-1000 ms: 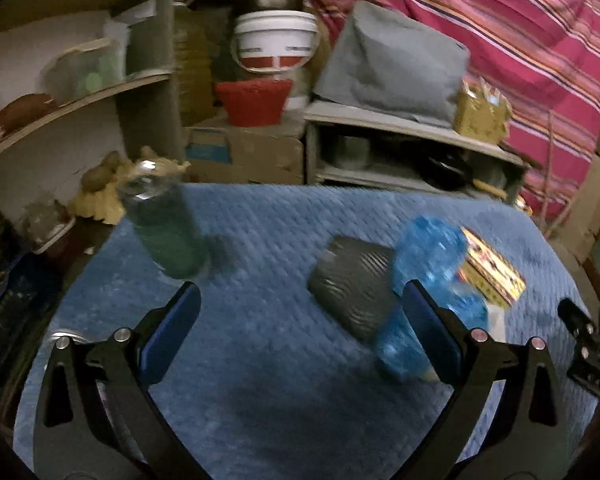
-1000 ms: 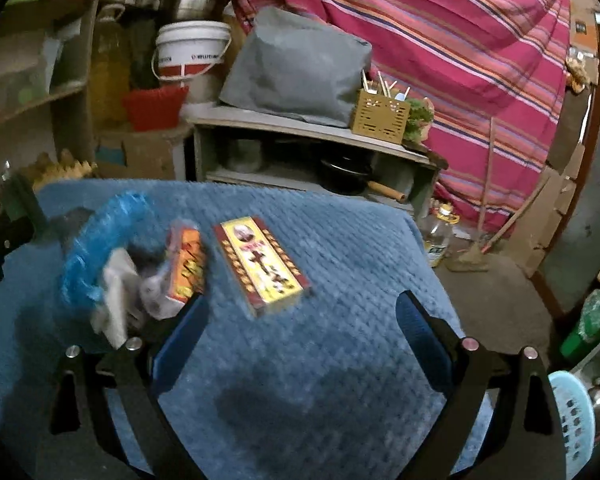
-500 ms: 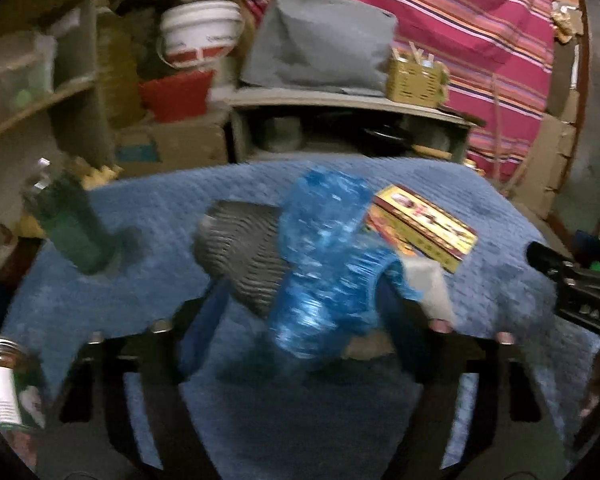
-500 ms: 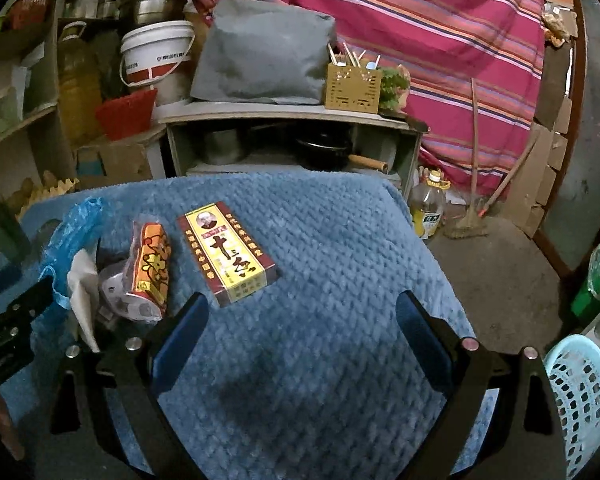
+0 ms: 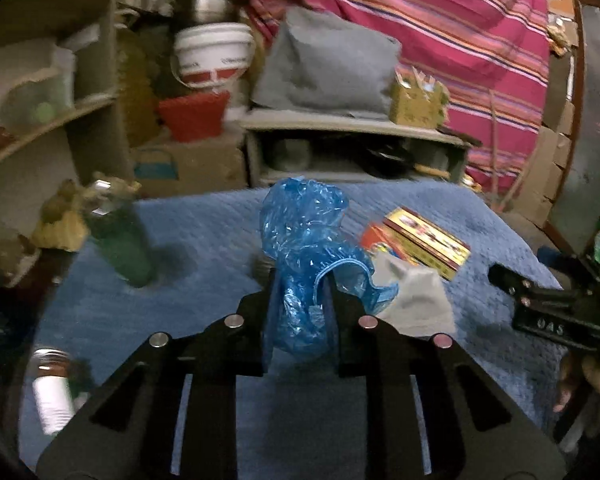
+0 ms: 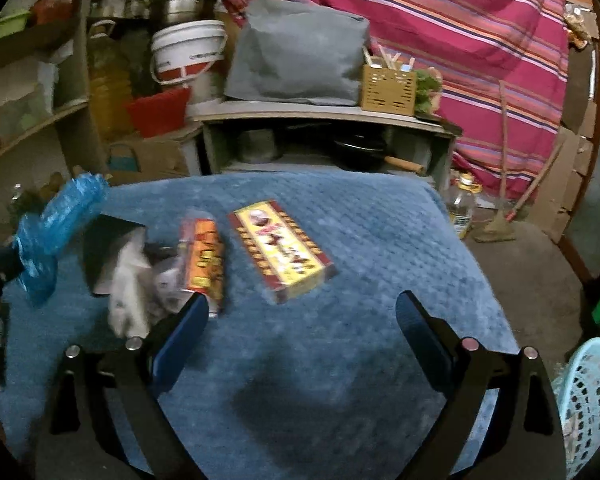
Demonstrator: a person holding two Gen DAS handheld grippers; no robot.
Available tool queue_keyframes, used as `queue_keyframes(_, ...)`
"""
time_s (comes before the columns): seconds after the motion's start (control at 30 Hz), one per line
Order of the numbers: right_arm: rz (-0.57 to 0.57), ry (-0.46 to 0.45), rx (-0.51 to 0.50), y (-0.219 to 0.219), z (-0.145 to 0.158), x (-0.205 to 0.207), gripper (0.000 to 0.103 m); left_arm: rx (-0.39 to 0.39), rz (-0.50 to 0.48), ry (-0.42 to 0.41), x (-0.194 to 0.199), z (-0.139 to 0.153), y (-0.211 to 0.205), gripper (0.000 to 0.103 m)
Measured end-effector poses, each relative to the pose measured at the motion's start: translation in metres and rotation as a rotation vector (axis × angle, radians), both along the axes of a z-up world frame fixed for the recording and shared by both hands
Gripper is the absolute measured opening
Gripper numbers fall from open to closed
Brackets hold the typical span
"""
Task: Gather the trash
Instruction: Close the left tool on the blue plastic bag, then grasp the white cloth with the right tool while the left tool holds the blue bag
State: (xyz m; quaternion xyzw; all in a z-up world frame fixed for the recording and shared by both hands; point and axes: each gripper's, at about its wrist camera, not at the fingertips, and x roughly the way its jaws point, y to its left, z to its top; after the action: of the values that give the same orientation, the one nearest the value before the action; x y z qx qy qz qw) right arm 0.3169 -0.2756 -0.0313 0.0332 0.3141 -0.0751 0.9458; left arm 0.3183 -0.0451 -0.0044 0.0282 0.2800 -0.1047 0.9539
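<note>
Two grippers, one load so far: your left gripper (image 5: 300,300) is pinched narrow on the blue bag (image 5: 308,248), w/ crinkled plastic bulging up and out both sides of the pads. Bag looks off the blanket (image 6: 380,220) and upright, prob. because you're carrying it as the collector for the rest, mouth flopping toward the right. It sits over the table's left half, near the middle front-to-back.

Rest of the trash is bunched just beside it: white paper (image 6: 126,292) and a dark flat piece (image 6: 108,240) touching each other, orange packet (image 6: 206,264) next, then the yellow box (image 6: 280,248) closer to the center. All flat on the blanket, so they need a low approach to get pads under or around.

Left tool points fwd toward the table's far edge, roughly level, fingers side by side. Your right gripper (image 6: 300,332) is spread wide, holding nothing, hovering over the near edge and aimed a bit down; its left pad is close to the packet's near end, can't tell if touching.

Green bottle (image 5: 120,248) stands near the left edge, jar (image 5: 52,392) at the near-left corner; pale basket (image 6: 592,400) sits off the table's right side, likely the drop spot.
</note>
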Motion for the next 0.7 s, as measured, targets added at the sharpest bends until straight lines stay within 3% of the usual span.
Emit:
queue_keyframes(0.23,0.094,0.012,-0.036,0.036,-0.008,0.003,0.093,0.02,0.096,0.024,0.013,-0.008,0.029,0.02)
queue_keyframes(0.43,0.151,0.036,-0.028,0.054,-0.016,0.009,0.091,-0.006,0.099,0.047,0.02,-0.015,0.038,0.019)
queue_keyframes(0.63,0.201,0.075,-0.037,0.067,-0.029,0.022,0.068,-0.023,0.098,0.062,0.026,-0.017,0.041,0.02)
queue_keyframes(0.7,0.213,0.093,0.011,0.064,-0.033,0.026,0.053,-0.028,0.1,0.065,0.025,-0.018,0.042,0.02)
